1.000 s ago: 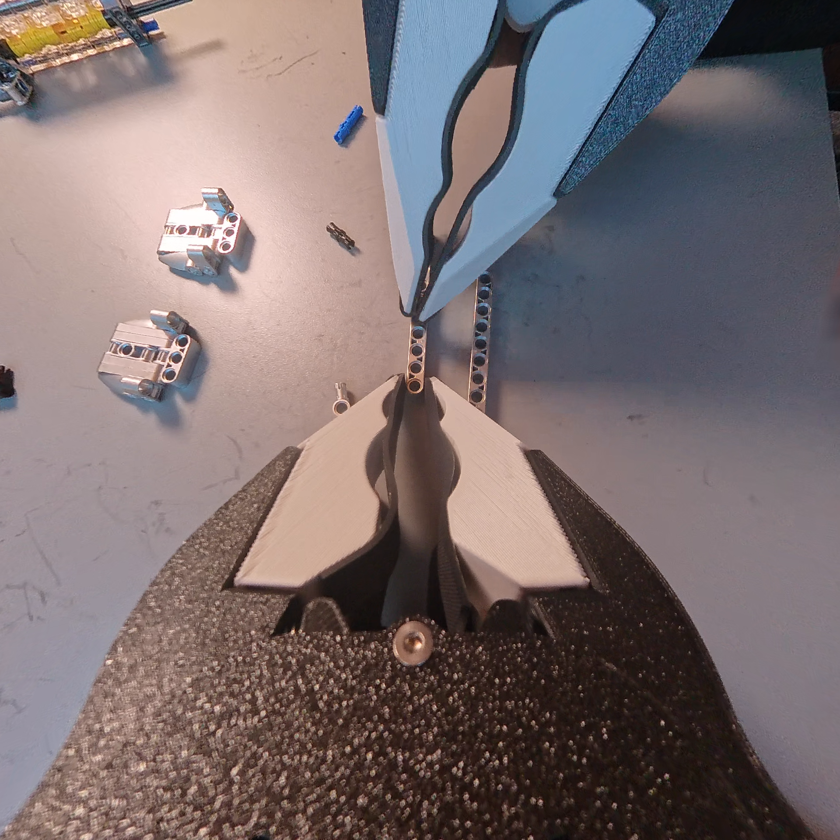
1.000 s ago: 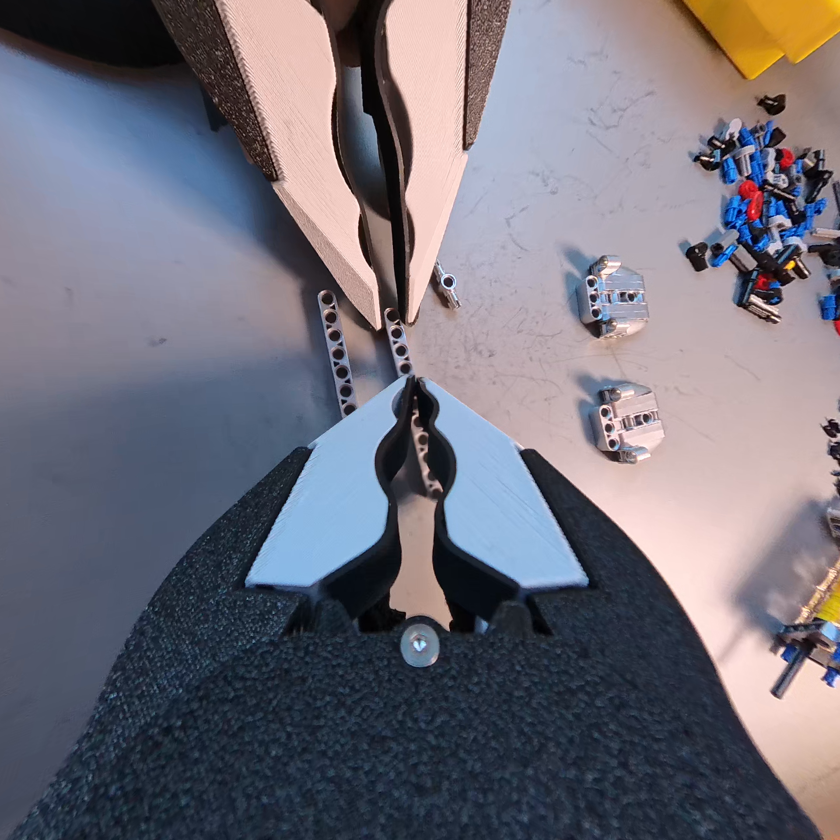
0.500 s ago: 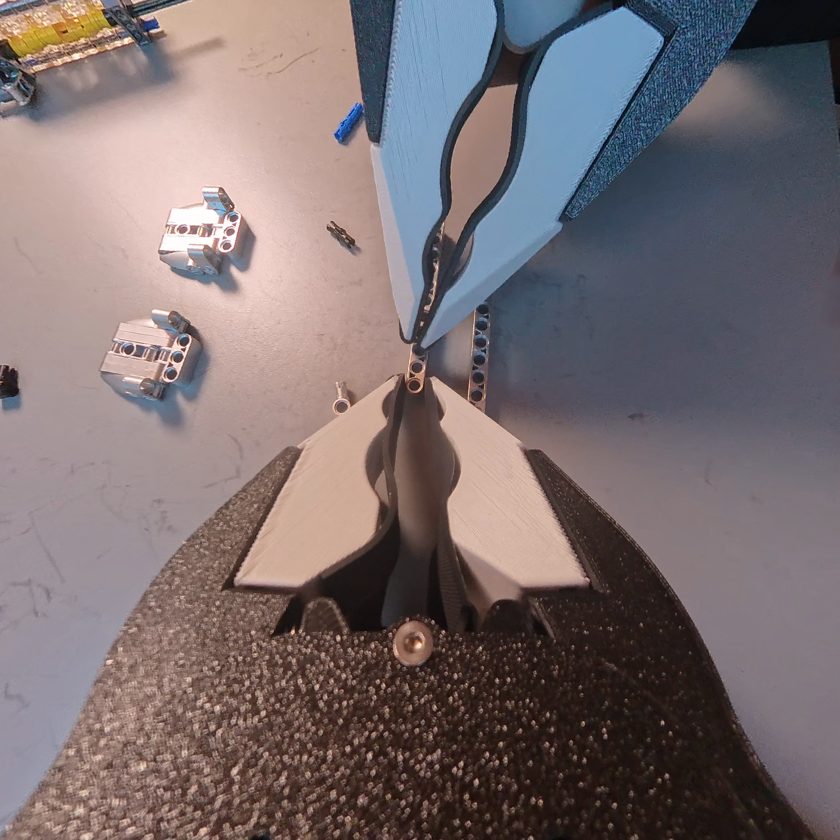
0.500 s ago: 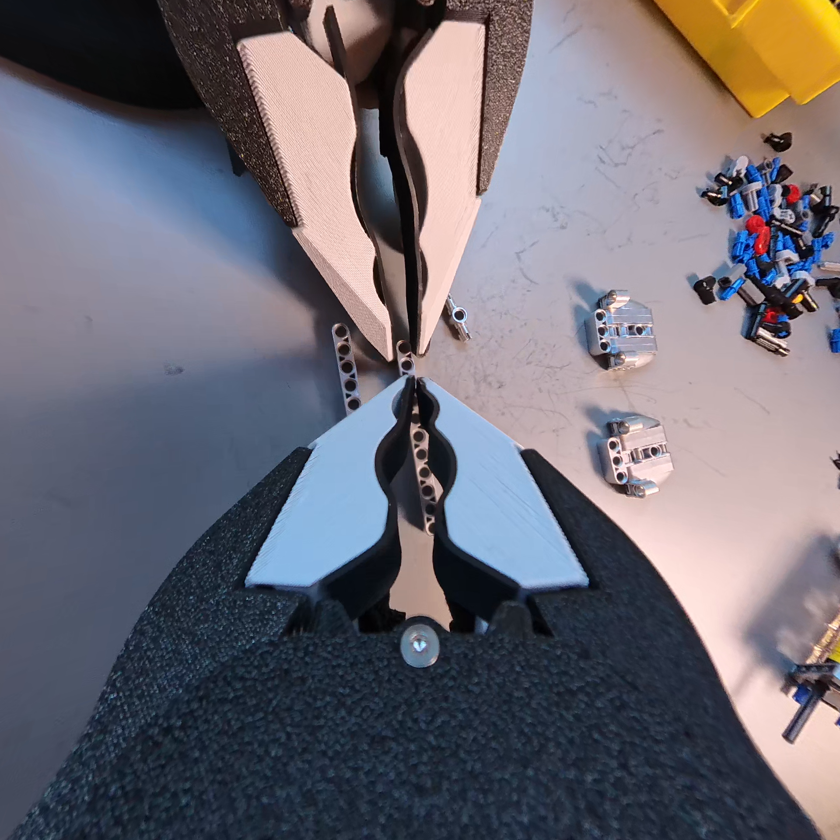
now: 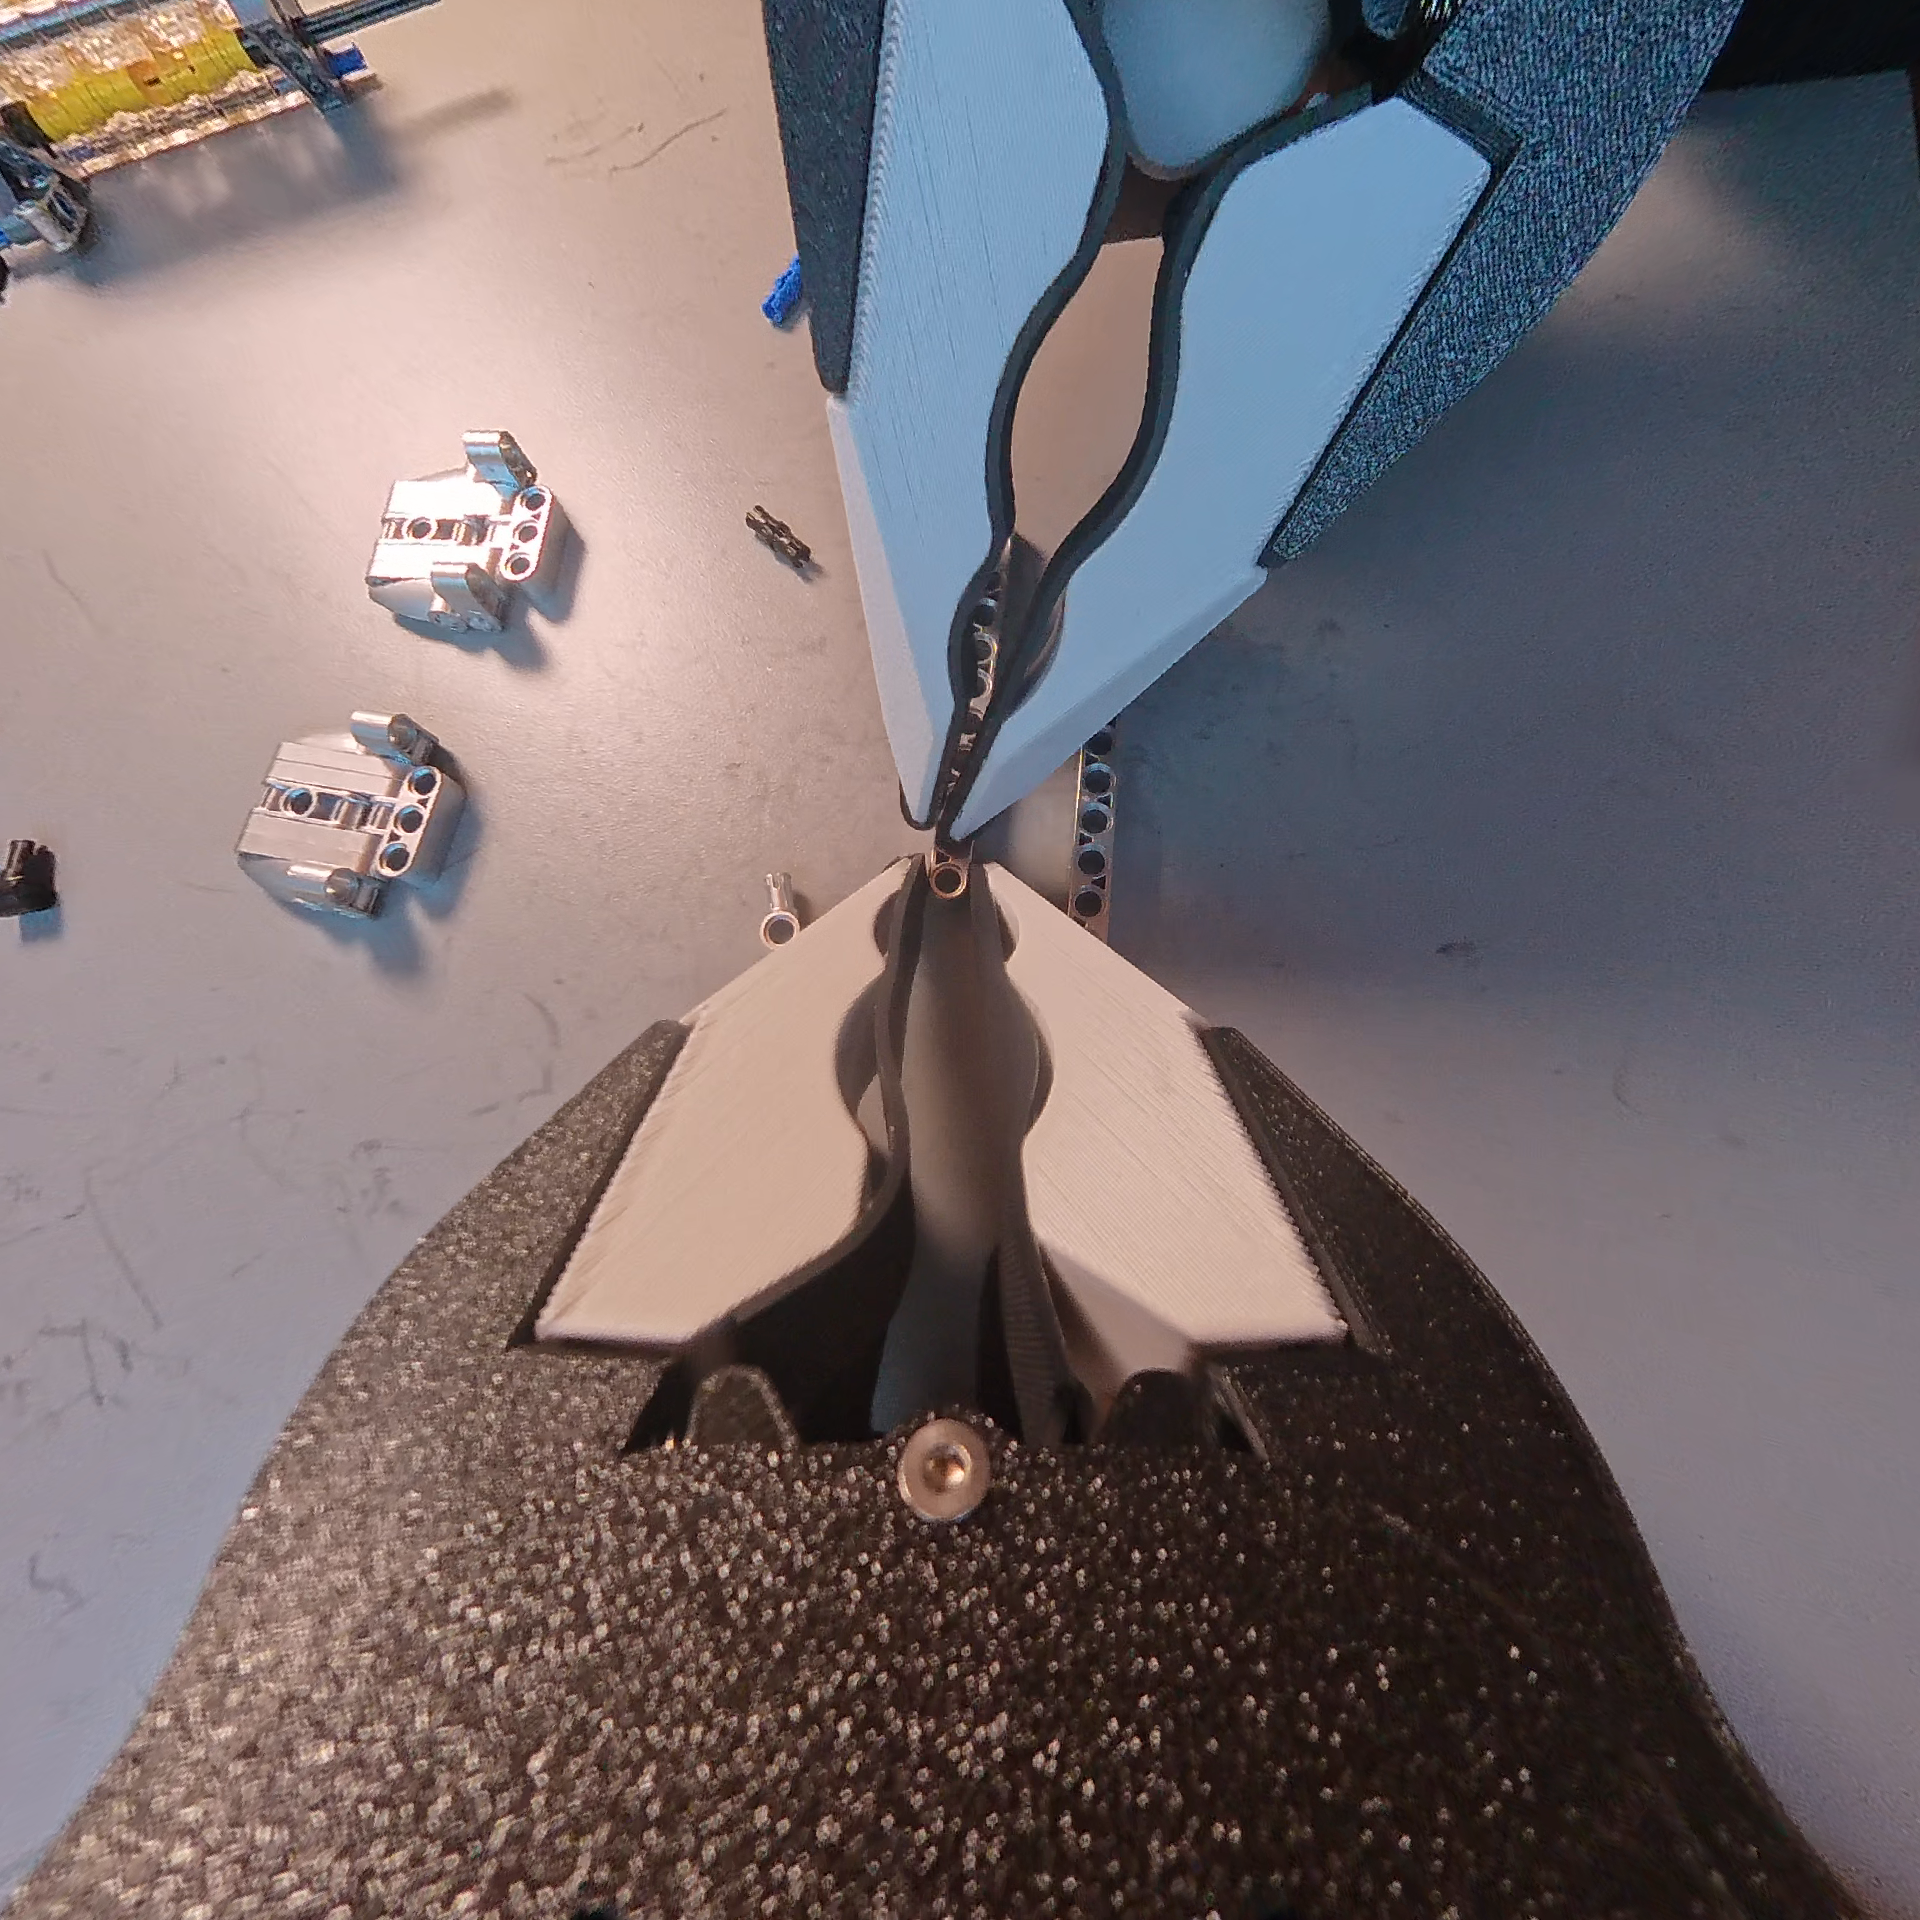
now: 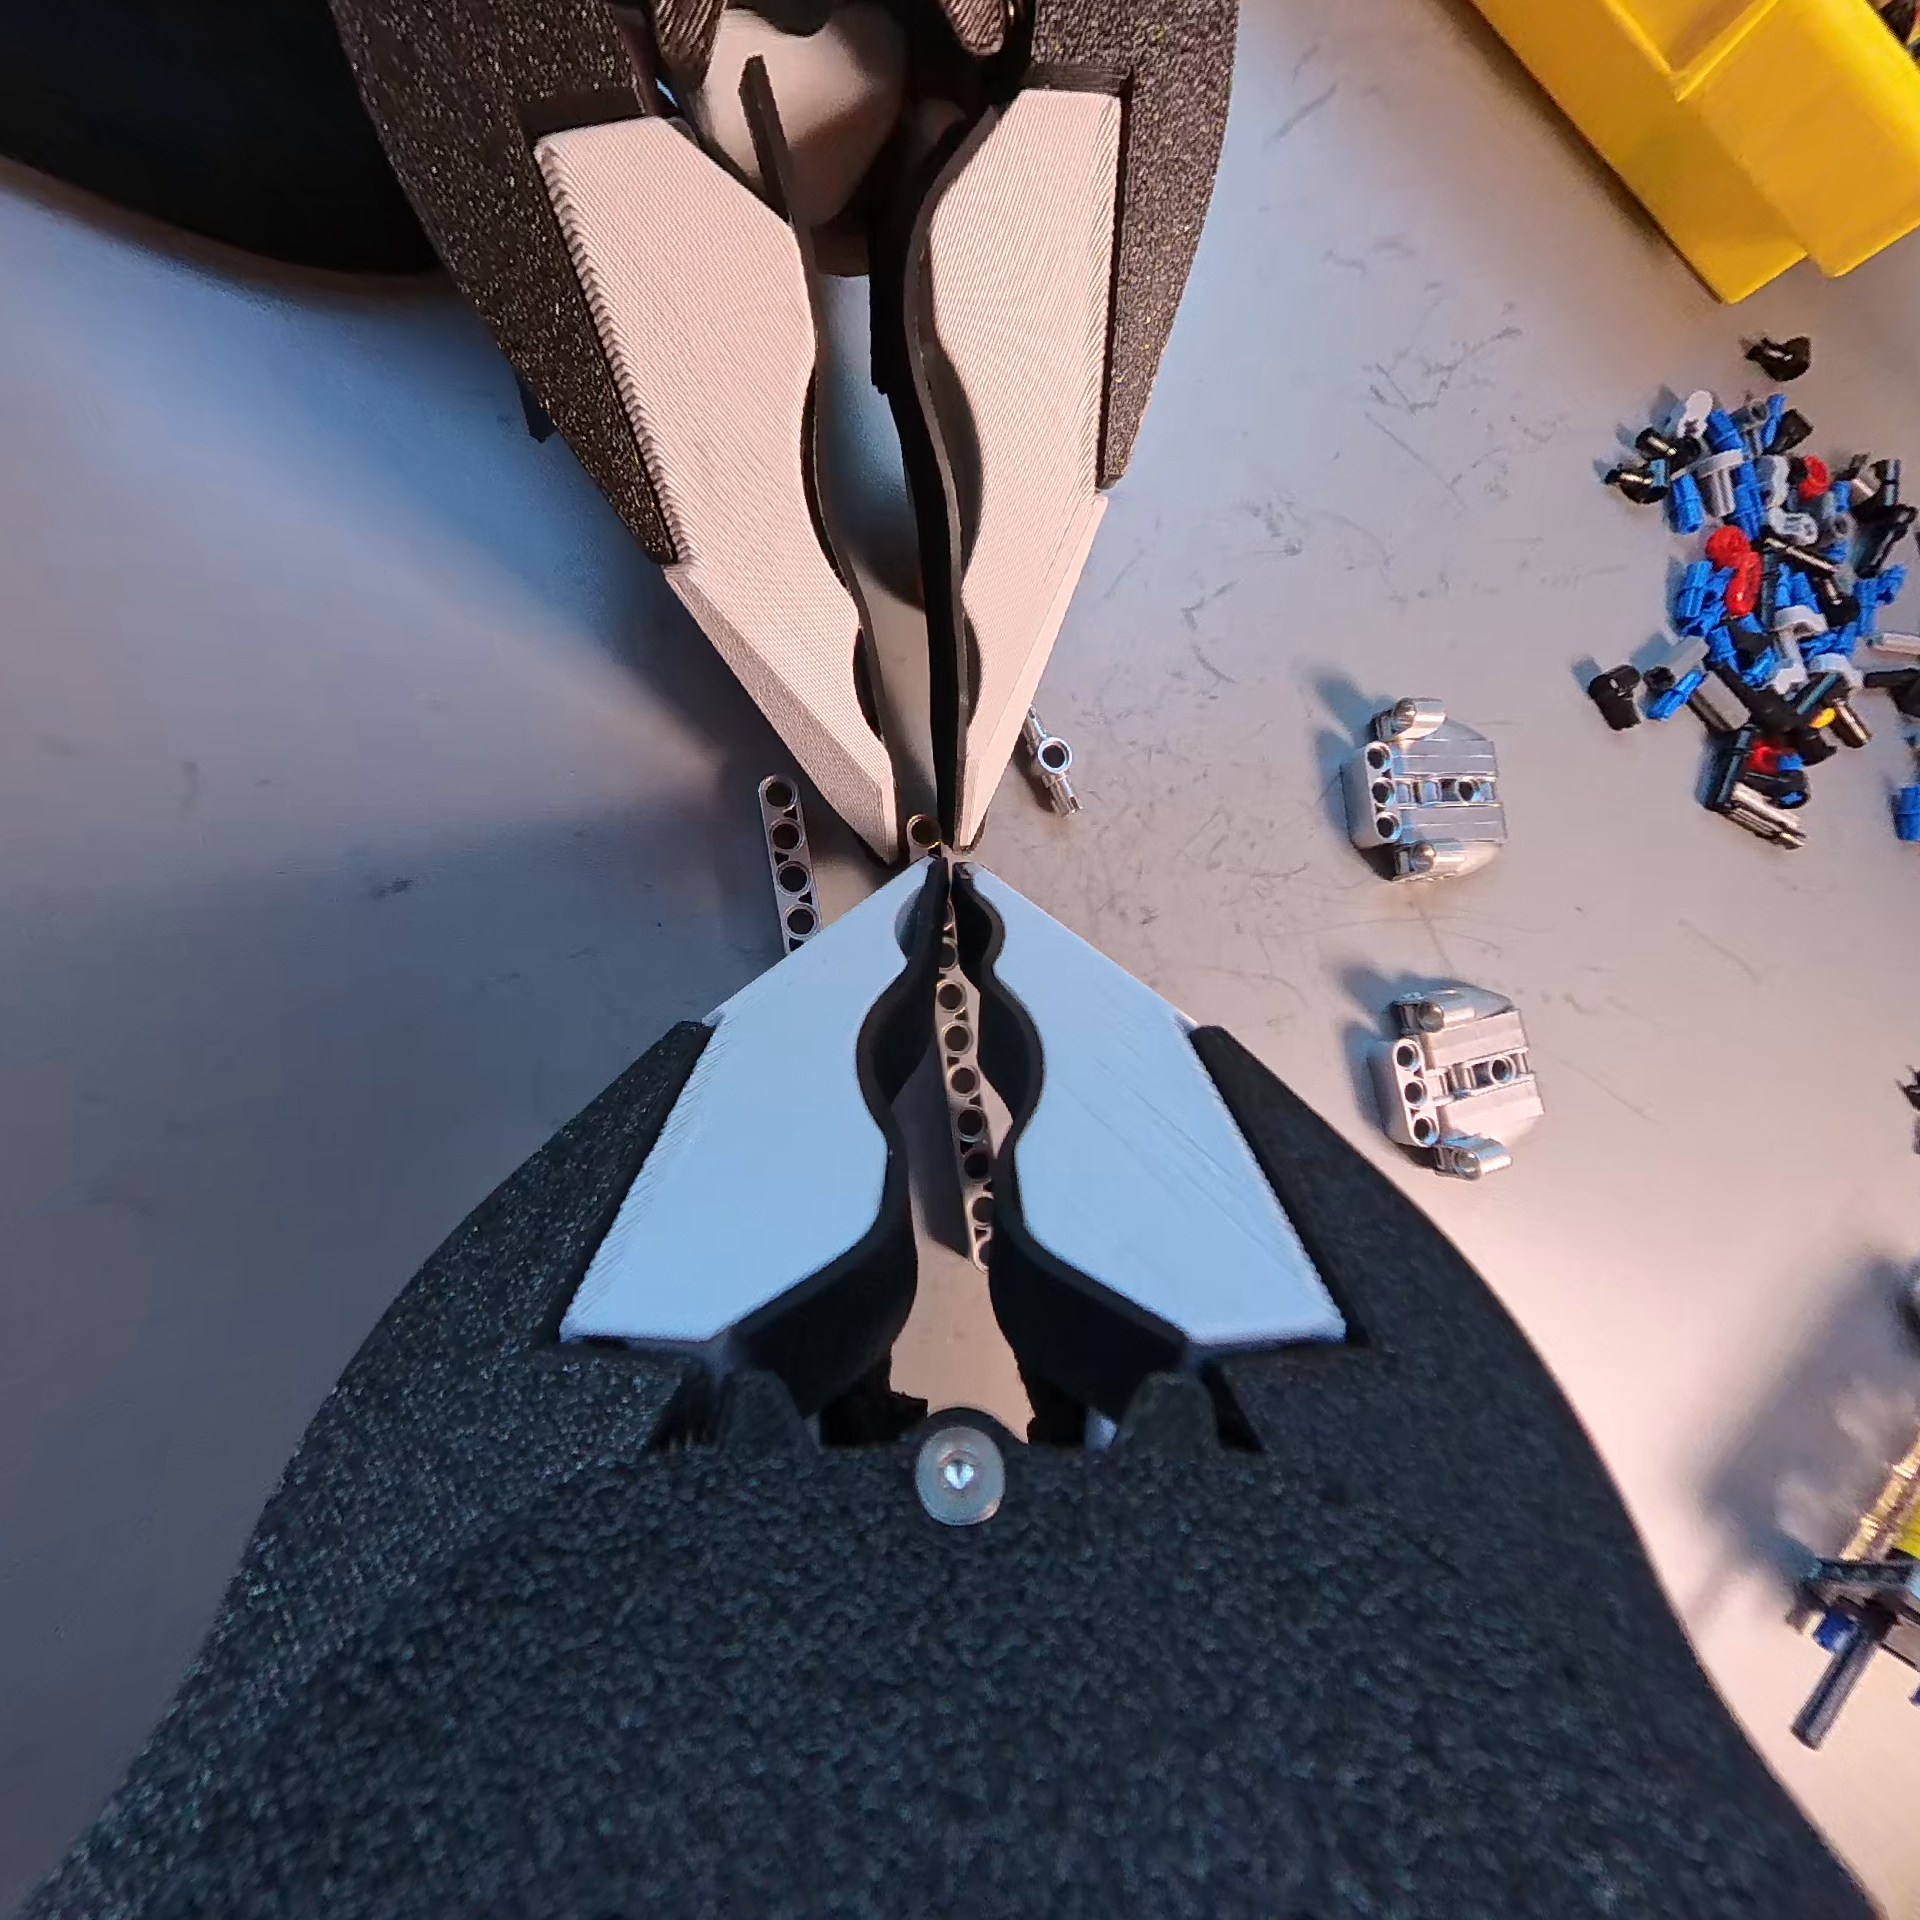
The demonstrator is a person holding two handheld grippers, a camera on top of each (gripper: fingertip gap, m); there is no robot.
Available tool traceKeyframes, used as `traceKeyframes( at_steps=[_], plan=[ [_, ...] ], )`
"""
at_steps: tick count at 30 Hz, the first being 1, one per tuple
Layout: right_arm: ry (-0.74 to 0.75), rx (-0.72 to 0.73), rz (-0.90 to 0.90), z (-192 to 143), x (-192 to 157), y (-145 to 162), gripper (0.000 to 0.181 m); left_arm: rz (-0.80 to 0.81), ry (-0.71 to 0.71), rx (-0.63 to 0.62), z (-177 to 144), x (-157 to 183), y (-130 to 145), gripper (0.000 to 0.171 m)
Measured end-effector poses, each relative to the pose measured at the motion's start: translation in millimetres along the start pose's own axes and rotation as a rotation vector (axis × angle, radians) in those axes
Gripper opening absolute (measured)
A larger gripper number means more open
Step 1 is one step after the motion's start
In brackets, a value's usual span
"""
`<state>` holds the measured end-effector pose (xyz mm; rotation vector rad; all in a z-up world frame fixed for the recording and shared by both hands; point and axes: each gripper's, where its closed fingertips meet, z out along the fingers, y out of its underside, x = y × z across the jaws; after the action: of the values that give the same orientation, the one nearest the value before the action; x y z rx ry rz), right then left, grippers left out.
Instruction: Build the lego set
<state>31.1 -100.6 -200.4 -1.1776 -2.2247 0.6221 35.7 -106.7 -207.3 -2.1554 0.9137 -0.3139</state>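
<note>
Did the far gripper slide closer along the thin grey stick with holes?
Yes. In the left wrist view, the right gripper has come nearer along the held beam: several holes showed before, now one. The loose beam on the table stayed put.

Counter (image 5: 1558, 935) matt grey, scuffed. Tongs' fingers (image 6: 769, 1143) ridged pale plastic, shells rough speckled black. Perforated beam (image 6: 961, 1081) smooth grey plastic. Bin (image 6: 1766, 135) glossy yellow plastic.

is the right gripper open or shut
Shut, on a thin grey holed beam. In the right wrist view the right gripper has its fingertips pinched together at the beam's end, the rest running back between the fingers.
</note>
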Motion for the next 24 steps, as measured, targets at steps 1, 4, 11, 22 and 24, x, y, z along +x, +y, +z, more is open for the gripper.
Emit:
traceKeyframes(
  at_steps=[1,4,11,22,24],
  plan=[
    [0.006,0.005,-0.006,-0.3,0.5,-1.4,0.0,-0.001,0.001,0.0,0.1,0.0,0.1,0.006],
    [0.0,0.028,-0.006,0.4,-1.0,-7.4,0.0,-0.008,0.003,0.0,0.1,-0.1,0.3,0.007],
    [0.005,0.025,-0.005,3.8,-0.2,-4.8,0.0,-0.022,0.006,0.0,-0.4,-0.9,1.0,0.008],
    [0.003,0.03,-0.006,4.0,-1.5,-5.0,0.0,-0.03,0.006,0.001,-0.8,-1.9,1.6,0.011],
    [0.007,0.034,-0.009,3.4,-0.8,-5.3,0.0,-0.03,0.006,0.002,-0.8,-1.9,1.5,0.011]
  ],
)
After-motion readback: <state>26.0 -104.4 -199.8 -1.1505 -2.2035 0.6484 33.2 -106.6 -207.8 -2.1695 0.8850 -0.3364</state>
